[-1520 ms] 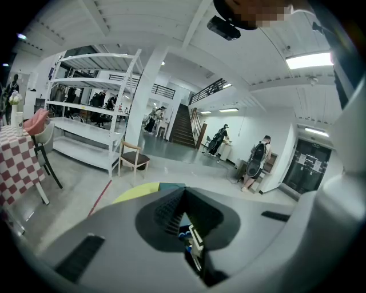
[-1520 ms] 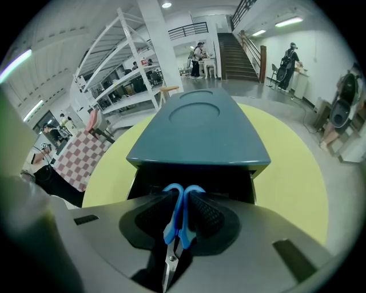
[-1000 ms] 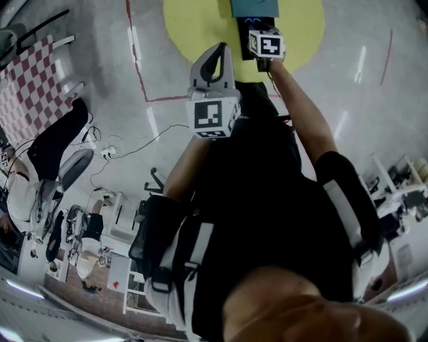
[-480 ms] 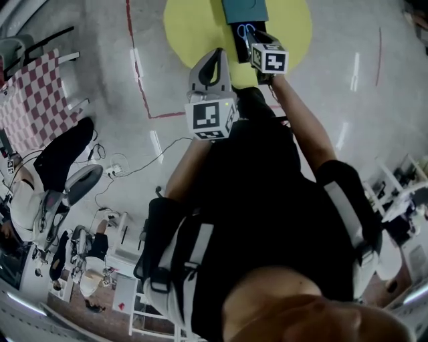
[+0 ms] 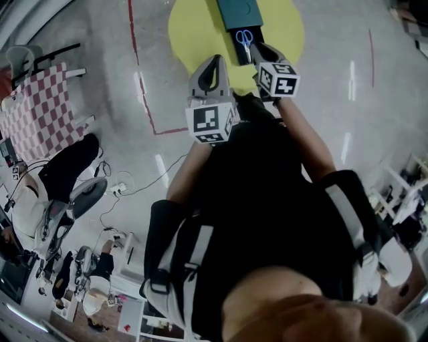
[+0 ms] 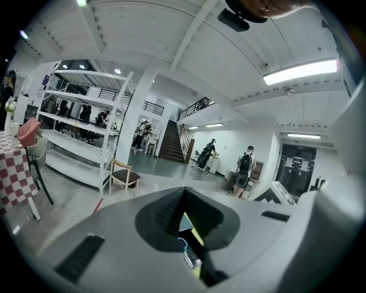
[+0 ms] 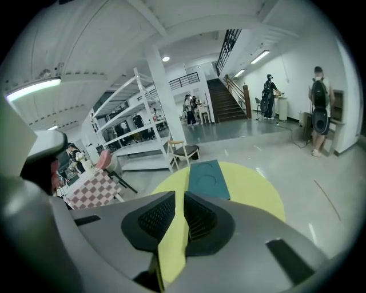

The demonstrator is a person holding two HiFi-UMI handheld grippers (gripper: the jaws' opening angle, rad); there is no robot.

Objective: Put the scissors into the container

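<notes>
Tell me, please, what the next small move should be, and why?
Probably ease the right gripper forward and down onto the scissors, fingers wider apart. The scissors lie just beyond its tips, on a dark patch beside the teal box, and it holds nothing.

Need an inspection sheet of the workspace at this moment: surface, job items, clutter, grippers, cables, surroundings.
Surface: round yellow surface, mostly bare.
Job's things: blue-handled scissors lie within the dark container; a teal panel abuts it.
Clutter: nothing seen on the yellow surface.
Grippers: left gripper jaws together, empty; right gripper jaws slightly apart, empty.
Cables: power strip with cable on the floor, off to the left.
Surroundings: checkered table, chair, shelving, people far off.
</notes>
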